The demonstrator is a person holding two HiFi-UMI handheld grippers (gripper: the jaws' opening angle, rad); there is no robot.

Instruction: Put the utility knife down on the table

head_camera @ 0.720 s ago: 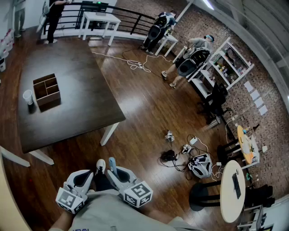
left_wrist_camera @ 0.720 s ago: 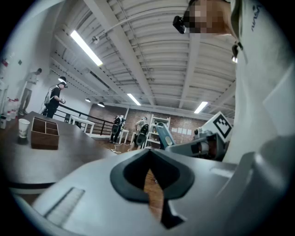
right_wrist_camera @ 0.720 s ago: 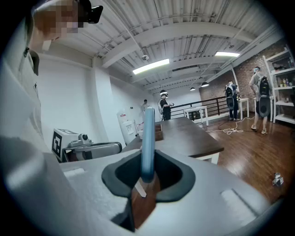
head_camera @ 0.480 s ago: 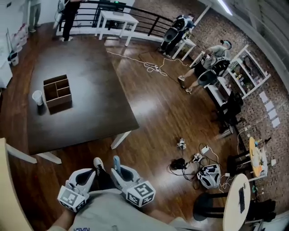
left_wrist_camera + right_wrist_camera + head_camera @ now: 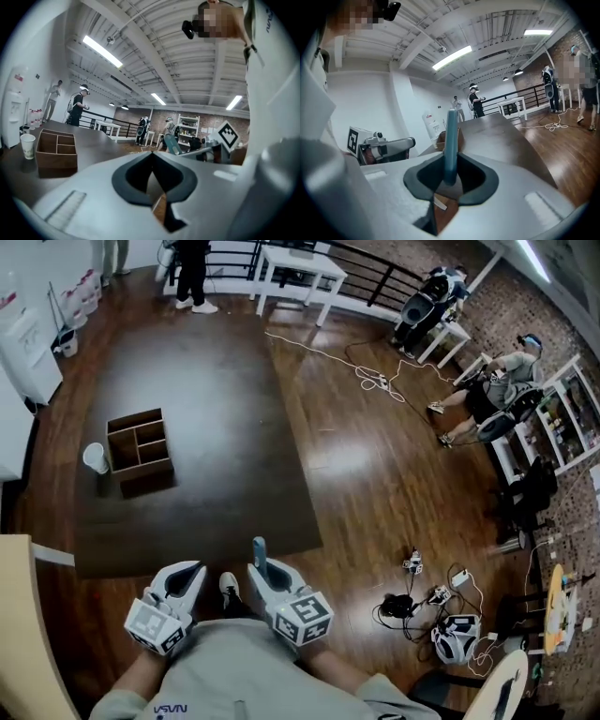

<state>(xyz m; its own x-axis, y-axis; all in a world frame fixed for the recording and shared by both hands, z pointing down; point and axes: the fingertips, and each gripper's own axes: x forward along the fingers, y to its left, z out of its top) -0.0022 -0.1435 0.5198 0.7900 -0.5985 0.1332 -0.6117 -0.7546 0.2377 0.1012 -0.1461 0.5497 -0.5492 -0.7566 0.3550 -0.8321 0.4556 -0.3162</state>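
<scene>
A teal utility knife (image 5: 260, 550) stands upright between the jaws of my right gripper (image 5: 263, 570), which is shut on its lower end. In the right gripper view the knife (image 5: 451, 139) rises straight out of the dark pads (image 5: 476, 180). My left gripper (image 5: 193, 571) is level beside it, close to the person's body, with its jaws together and nothing between them. Both grippers hang just short of the near edge of the dark table (image 5: 216, 409). In the left gripper view the knife (image 5: 172, 146) shows to the right.
On the table's left stand a wooden divided box (image 5: 139, 448) and a white paper cup (image 5: 95, 457). Cables and gear (image 5: 412, 592) lie on the wooden floor to the right. People stand far off by a white table (image 5: 300, 268) and a railing.
The head view has swung and come nearer the table, whose near edge now lies just ahead of the grippers. Both grippers keep their place by the body, the knife still held.
</scene>
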